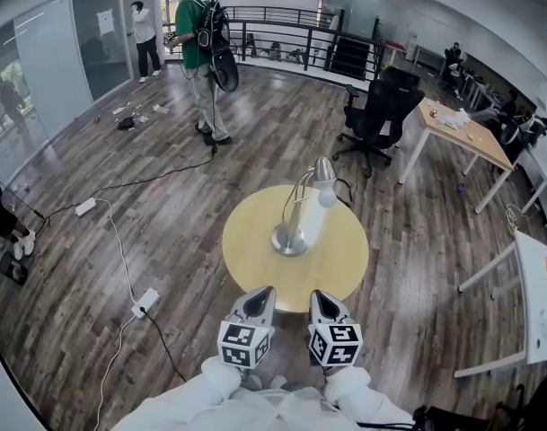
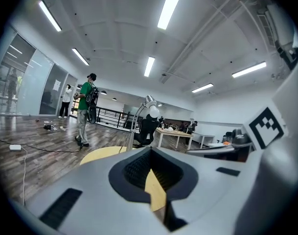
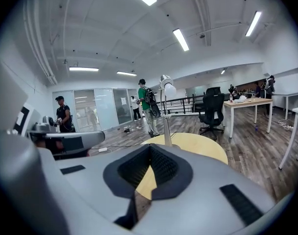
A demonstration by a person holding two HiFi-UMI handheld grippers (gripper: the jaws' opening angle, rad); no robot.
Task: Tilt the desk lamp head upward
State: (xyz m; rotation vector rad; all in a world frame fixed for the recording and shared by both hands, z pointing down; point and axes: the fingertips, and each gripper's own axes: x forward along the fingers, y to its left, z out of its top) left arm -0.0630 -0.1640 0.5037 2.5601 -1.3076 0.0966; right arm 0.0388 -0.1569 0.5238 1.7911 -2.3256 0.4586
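Head view: round yellow table [image 1: 255, 272] on wood floor. Desk lamp [image 1: 295, 214] upright on it, abt centre, a bit toward far side. Round silver base flat on the top, thin stem rising, lamp head [image 1: 324, 171] at the tip w/ white bulb showing under it. Seems angled downward; exact tilt hard to read from above.

Left gripper [image 1: 259, 294] and right gripper [image 1: 323, 296] side by side over near edge of table. Both aimed at lamp, well apart from it, touching nothing. Marker cubes toward camera, white sleeves behind.

Left gripper view: jaws pressed together, nothing between. Lamp ahead, slightly left of the jaw line, yellow tabletop visible beyond the tips.

Right gripper view: jaws pressed together too, empty. Lamp [image 3: 166, 112] straight ahead, just right of jaw line, head [image 3: 164, 81] up top w/ bulb facing down and to the right.

Surroundings: person in green top [image 1: 197, 39] w/ backpack standing far side of room. Black office chair [image 1: 381, 110] beside wooden desk [image 1: 462, 131] at right. White power strip [image 1: 145, 302] w/ cable on floor, left of table.
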